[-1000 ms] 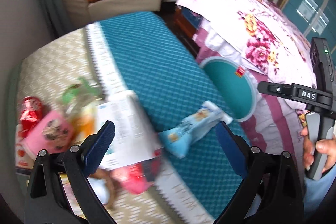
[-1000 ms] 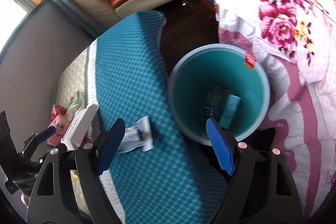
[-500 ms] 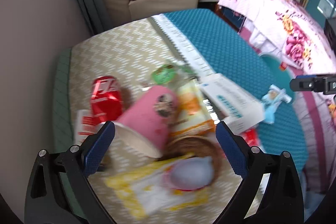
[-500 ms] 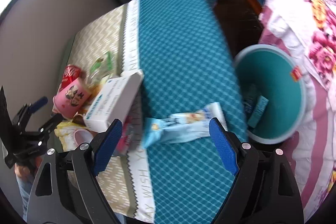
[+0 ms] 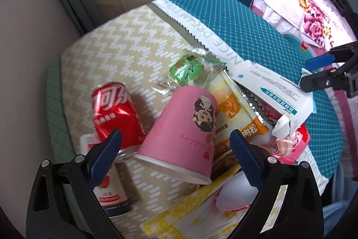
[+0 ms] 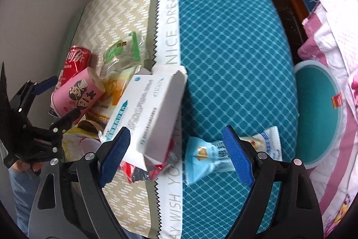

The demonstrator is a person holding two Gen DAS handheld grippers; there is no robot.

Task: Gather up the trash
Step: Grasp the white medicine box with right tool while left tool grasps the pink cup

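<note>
Blue-padded, our left gripper point(image 5: 174, 157) pointed steeply down, spread wide above the pink paper cup point(image 5: 183, 133) lying beside the dented red can point(image 5: 116, 104). Our right gripper point(image 6: 176, 157), jaws apart and empty, hung over the white carton point(image 6: 147, 109) and crinkly blue wrapper point(image 6: 214, 156), near the cloth's edge by the teal bin point(image 6: 317, 113).

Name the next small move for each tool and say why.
Probably lower the left tool over the pink cup lying between its open jaws, then close. The right tool is open above the white box and blue wrapper; the bin waits nearby.
</note>
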